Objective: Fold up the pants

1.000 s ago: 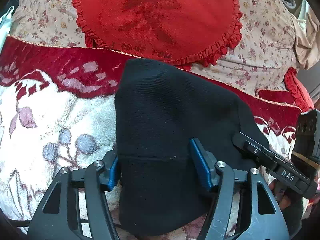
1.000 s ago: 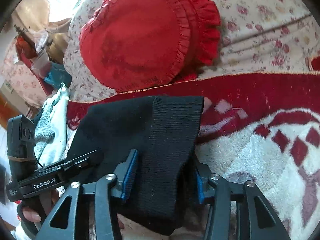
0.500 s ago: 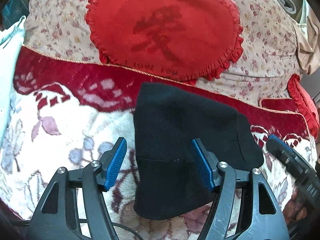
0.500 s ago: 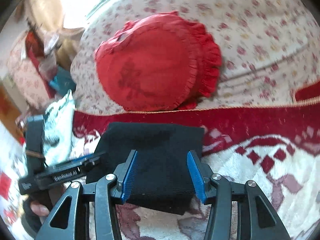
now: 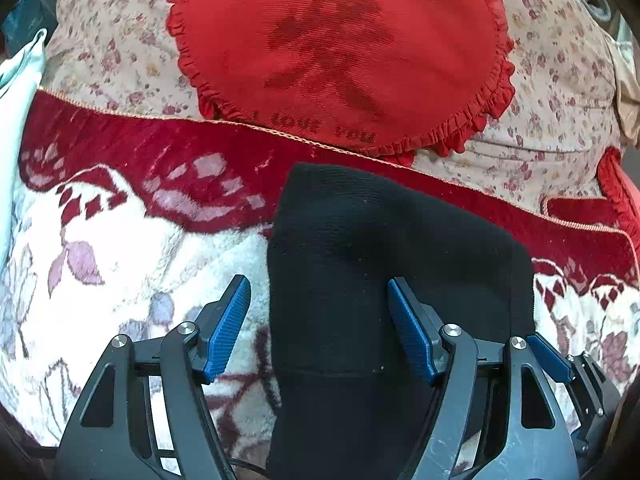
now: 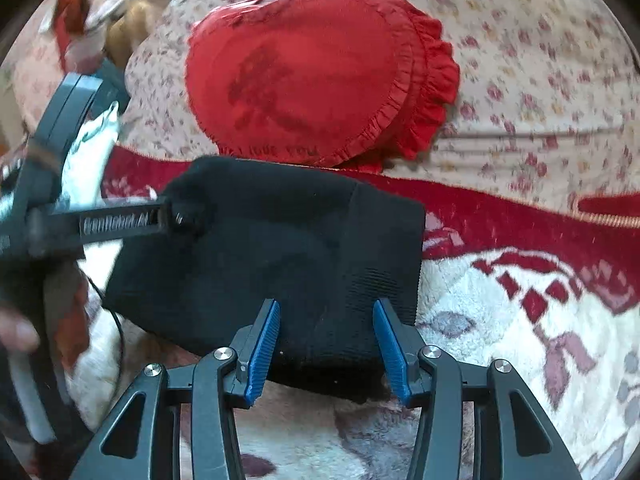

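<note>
The black knit pants (image 5: 360,264) lie folded into a compact bundle on the red and white blanket (image 5: 120,240). My left gripper (image 5: 318,320) is open, its blue fingers astride the bundle's left part, gripping nothing. In the right wrist view the pants (image 6: 280,248) lie the same way, ribbed cuff to the right. My right gripper (image 6: 326,344) is open over the bundle's near edge, holding nothing. The left gripper's body (image 6: 100,224) shows at the bundle's left side.
A red heart-shaped frilled cushion (image 5: 340,52) leans on the floral sofa back (image 5: 560,80) just behind the pants. A pale cloth (image 5: 20,80) lies at the far left. A second red cushion (image 5: 616,196) sits at the right.
Both grippers let go of the pants and opened. The bundle now lies flat on the blanket. The left gripper moved back in over the bundle's left side.
</note>
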{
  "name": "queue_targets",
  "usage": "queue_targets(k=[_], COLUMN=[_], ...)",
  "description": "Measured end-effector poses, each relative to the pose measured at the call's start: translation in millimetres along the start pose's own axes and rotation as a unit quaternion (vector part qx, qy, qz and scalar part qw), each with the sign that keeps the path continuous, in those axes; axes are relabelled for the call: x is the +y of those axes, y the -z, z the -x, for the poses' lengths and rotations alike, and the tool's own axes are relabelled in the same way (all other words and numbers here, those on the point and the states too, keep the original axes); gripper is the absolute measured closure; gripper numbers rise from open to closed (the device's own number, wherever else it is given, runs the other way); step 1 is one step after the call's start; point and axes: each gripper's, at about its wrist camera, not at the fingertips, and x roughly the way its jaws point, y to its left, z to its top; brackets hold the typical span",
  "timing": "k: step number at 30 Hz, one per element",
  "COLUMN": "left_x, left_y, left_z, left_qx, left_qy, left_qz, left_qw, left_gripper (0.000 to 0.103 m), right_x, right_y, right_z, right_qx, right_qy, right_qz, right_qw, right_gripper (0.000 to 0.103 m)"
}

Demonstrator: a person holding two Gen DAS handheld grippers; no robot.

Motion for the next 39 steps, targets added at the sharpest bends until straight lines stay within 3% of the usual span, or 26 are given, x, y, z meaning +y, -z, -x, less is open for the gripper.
queue_targets(k=[9, 15, 22, 26, 39], left_x=[0, 0, 0, -3, -19], left_y=[6, 27, 50, 51, 67], left_z=[17, 40, 38, 52, 112], left_qx=[-0.002, -0.021, -0.021, -0.040, -0.115], left_qy=[0.000, -0.016, -0.023, -0.033, -0.082], left_qz=[-0.004, -0.017, -0.012, -0.012, -0.044], left_qw=[1.0000, 0.9995, 0.9995, 0.9986, 0.9890], left_gripper=[0.029, 0.029, 0.029, 0.029, 0.029], right_x=[-7, -1, 3, 0, 4], right_y=[-9, -12, -6, -8, -10], right_z=[17, 20, 6, 25, 78], right_qx=[-0.004, 0.001, 0.017, 0.005, -0.048], right_qy=[-0.023, -0.009, 0.002, -0.015, -0.004], right_qz=[-0.025, -0.024, -0.020, -0.036, -0.052], right_qw=[0.999, 1.000, 1.000, 0.999, 0.998], right_gripper=[0.056, 0.056, 0.056, 0.056, 0.056])
